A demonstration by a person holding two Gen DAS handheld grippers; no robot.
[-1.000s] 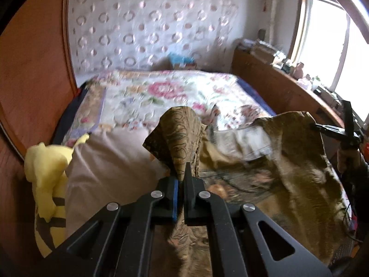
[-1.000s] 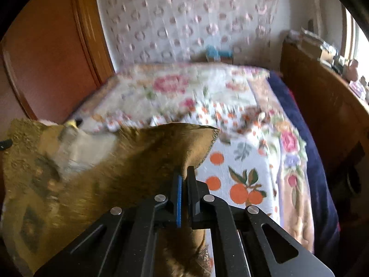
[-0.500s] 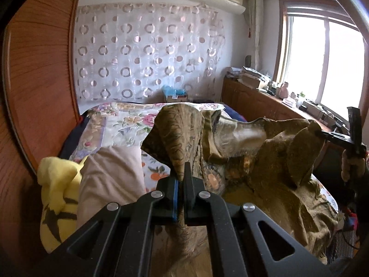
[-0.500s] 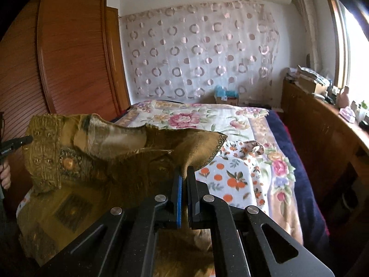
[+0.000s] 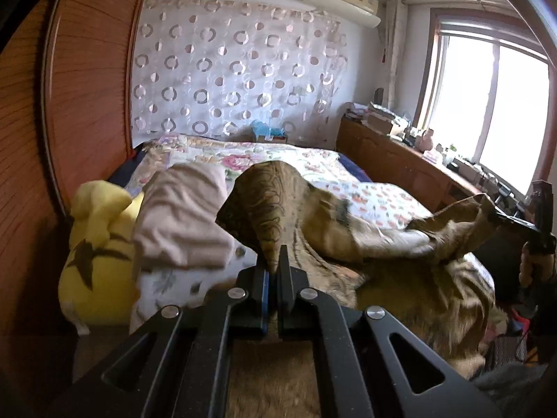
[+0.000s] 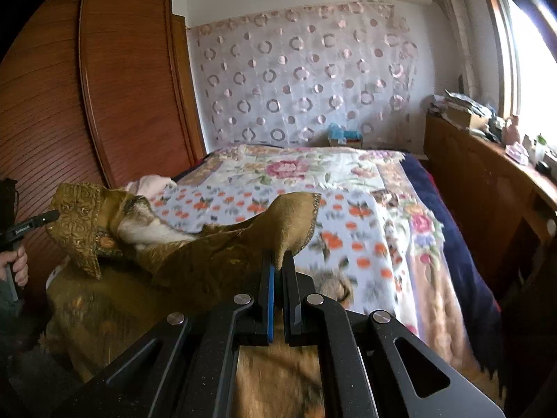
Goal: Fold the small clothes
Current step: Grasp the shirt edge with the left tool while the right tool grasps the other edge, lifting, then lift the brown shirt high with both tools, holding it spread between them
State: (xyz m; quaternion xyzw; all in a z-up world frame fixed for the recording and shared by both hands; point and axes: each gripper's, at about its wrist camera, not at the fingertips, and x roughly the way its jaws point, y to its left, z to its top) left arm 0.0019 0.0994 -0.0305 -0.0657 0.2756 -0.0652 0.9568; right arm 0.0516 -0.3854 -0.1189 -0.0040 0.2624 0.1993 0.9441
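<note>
Garment [image 5: 348, 244], an olive-gold patterned piece, hangs stretched between the two grippers over the near end of the bed [image 6: 348, 174], its lower part sagging onto the flowered cover at the near edge. The left gripper [image 5: 273, 268] is clamped tight on one corner, which stands up as a peak just past its tips. The right gripper [image 6: 278, 264] pinches the opposite corner in the same way, with a trimmed edge curling above it. Each gripper appears at the far side of the other's view, held in a hand [image 6: 15, 264], so the cloth's long axis runs straight across from one to the other, parallel to the bed's near edge. Both hands are equally placed on it. A fold would likely mean bringing the two corners together or laying the span flat toward the far end of the bed. A beige folded piece [image 5: 184, 216] lies near the bed's left edge, beside a yellow plush toy [image 5: 97, 250].
</note>
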